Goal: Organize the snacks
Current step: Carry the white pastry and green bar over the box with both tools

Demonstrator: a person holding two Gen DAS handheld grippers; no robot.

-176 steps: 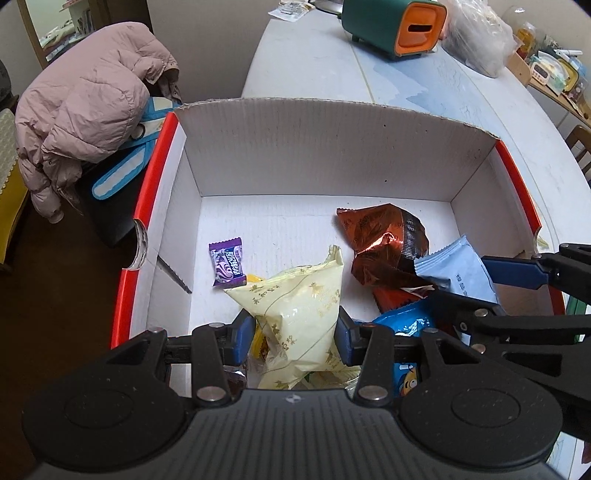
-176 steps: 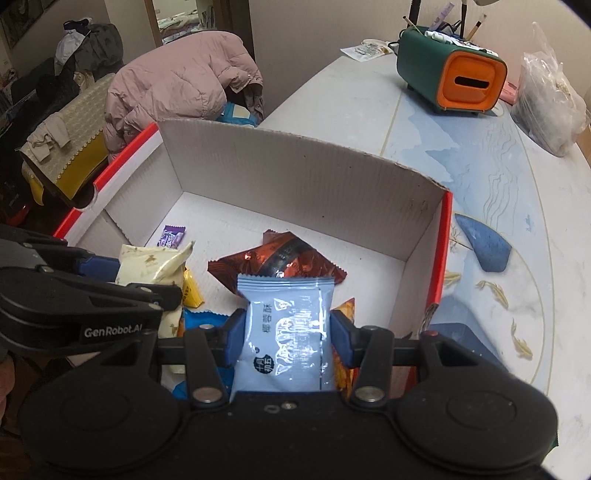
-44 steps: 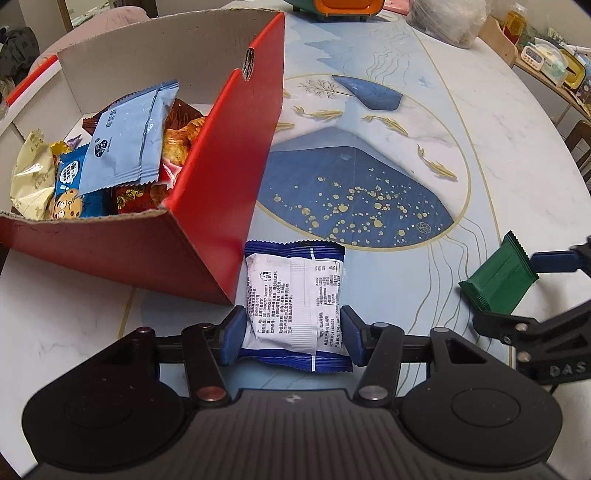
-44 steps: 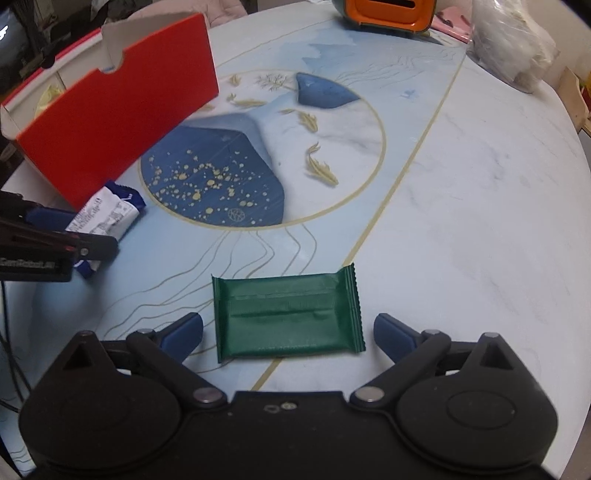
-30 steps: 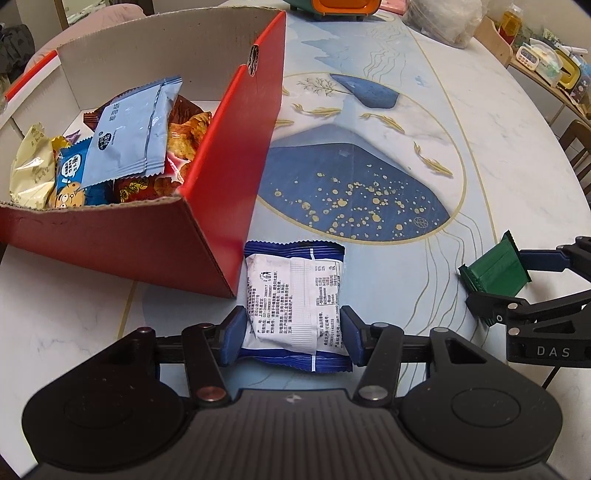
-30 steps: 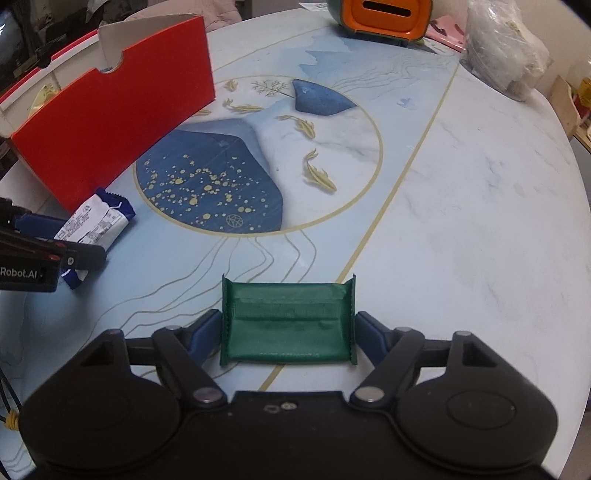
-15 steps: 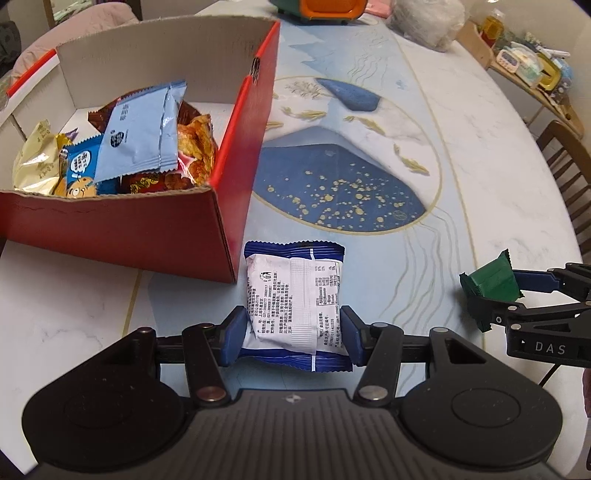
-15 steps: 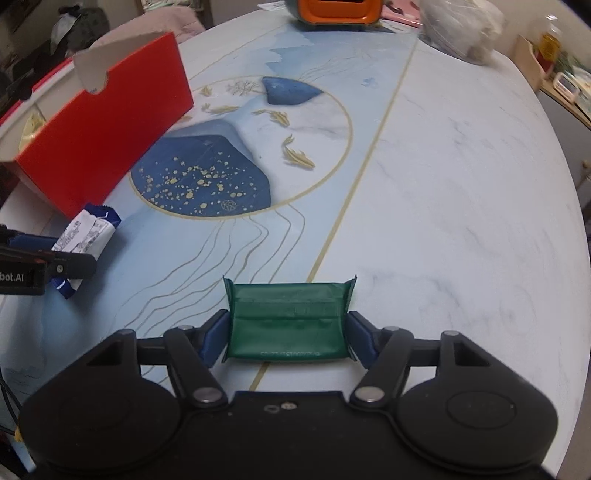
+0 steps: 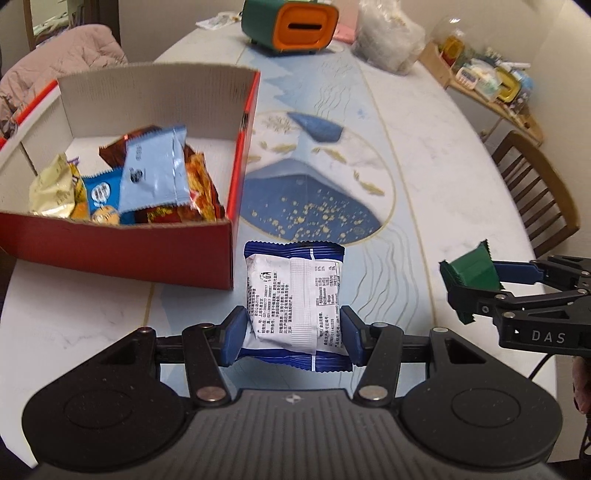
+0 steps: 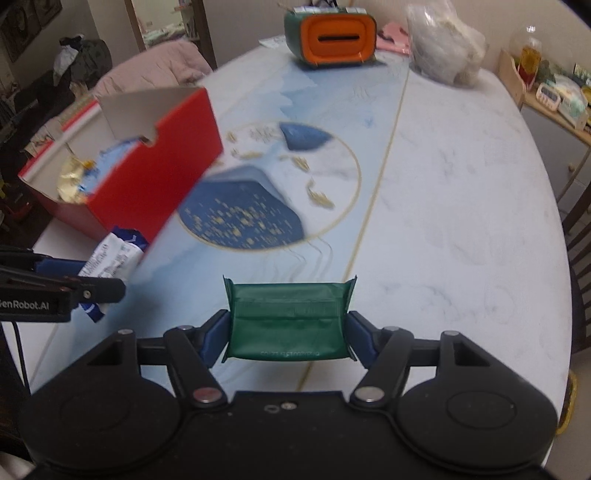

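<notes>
My left gripper [image 9: 293,334] is shut on a blue and white snack packet [image 9: 294,299] and holds it above the table, just right of the red cardboard box [image 9: 122,247]. The box holds several snack packs, a light blue one [image 9: 153,173] on top. My right gripper [image 10: 287,334] is shut on a green snack packet [image 10: 288,319], lifted off the table. It also shows in the left wrist view [image 9: 476,291] at the right. The box appears in the right wrist view [image 10: 155,181] at the left, with the blue and white packet [image 10: 110,260] below it.
A green and orange box [image 9: 290,26] and a clear plastic bag [image 9: 391,46] stand at the table's far end. A wooden chair [image 9: 535,192] is at the right edge. A pink jacket [image 9: 66,62] lies beyond the box. The table has a blue painted pattern [image 10: 243,214].
Both grippers have risen with their packets, so more of the table and the box's inside shows. The right gripper closed on the green packet about a second ago.
</notes>
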